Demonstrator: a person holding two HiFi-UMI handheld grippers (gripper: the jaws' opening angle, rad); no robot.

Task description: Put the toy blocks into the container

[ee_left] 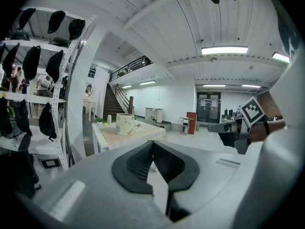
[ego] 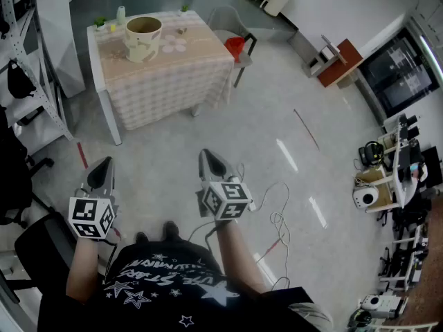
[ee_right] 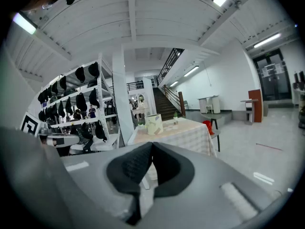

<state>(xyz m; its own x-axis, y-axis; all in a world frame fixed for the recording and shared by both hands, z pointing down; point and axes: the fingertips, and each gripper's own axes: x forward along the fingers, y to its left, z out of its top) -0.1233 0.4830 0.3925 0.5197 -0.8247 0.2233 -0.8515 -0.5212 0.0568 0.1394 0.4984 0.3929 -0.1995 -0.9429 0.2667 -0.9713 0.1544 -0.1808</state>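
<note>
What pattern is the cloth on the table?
The cloth has pale beige-and-white checks; the head view shows it best.

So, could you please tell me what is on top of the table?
On the table: a cream container, pale flat shapes beside it, a small bottle near the far edge. The container's walls hide its bottom.

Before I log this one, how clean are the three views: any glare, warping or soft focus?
Head view: sharp, edges bowed by the wide lens, light streaks glaring off the floor. Left gripper view: dark round vignette, ceiling lamp blown out, left gripper close and soft. Right gripper view: same vignette and warping, right gripper soft, table beyond sharper.
</note>
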